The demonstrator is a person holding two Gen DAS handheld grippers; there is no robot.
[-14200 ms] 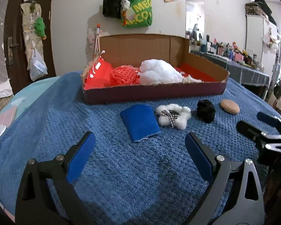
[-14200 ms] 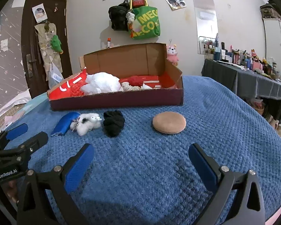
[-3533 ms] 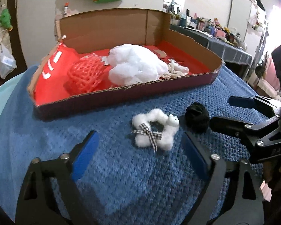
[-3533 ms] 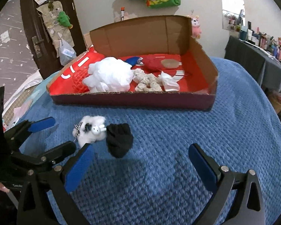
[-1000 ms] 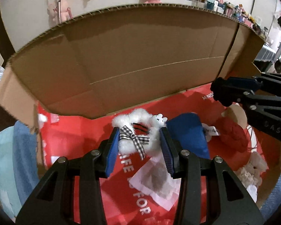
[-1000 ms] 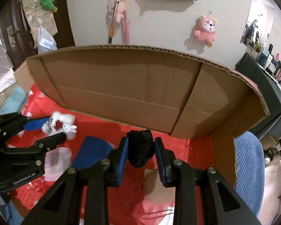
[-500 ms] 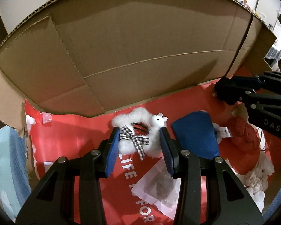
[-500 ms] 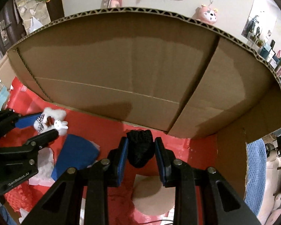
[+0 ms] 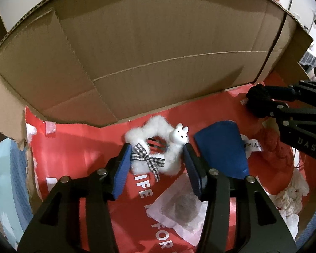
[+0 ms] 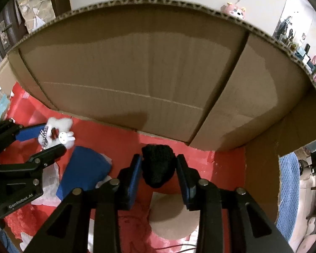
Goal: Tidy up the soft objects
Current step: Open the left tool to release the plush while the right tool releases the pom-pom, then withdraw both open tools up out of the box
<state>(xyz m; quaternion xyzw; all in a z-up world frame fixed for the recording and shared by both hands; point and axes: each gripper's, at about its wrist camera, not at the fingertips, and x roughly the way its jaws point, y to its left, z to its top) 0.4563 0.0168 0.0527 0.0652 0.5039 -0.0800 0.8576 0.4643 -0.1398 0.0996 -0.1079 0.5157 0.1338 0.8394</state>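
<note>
Both grippers are inside the cardboard box (image 9: 158, 48) with the red floor. My left gripper (image 9: 155, 158) is shut on a fluffy white scrunchie (image 9: 155, 141) with a checked bow and a small bunny head, low over the red floor near the back wall. The scrunchie also shows in the right wrist view (image 10: 56, 135). My right gripper (image 10: 159, 168) is shut on a black knitted soft object (image 10: 158, 164), held above the floor near the box's back right corner. It also shows in the left wrist view (image 9: 258, 103).
A blue cloth (image 9: 223, 147) lies on the box floor between the grippers. A tan round pad (image 10: 172, 217) lies under the right gripper. A red knitted item (image 9: 271, 145), white fluffy bits (image 9: 290, 198) and a clear packet (image 9: 179, 208) also lie in the box. Tall cardboard walls (image 10: 137, 80) rise behind.
Both grippers have moved slightly deeper and lower into the box toward the back wall, each still holding its object. The jaws look slightly wider than half a second ago.
</note>
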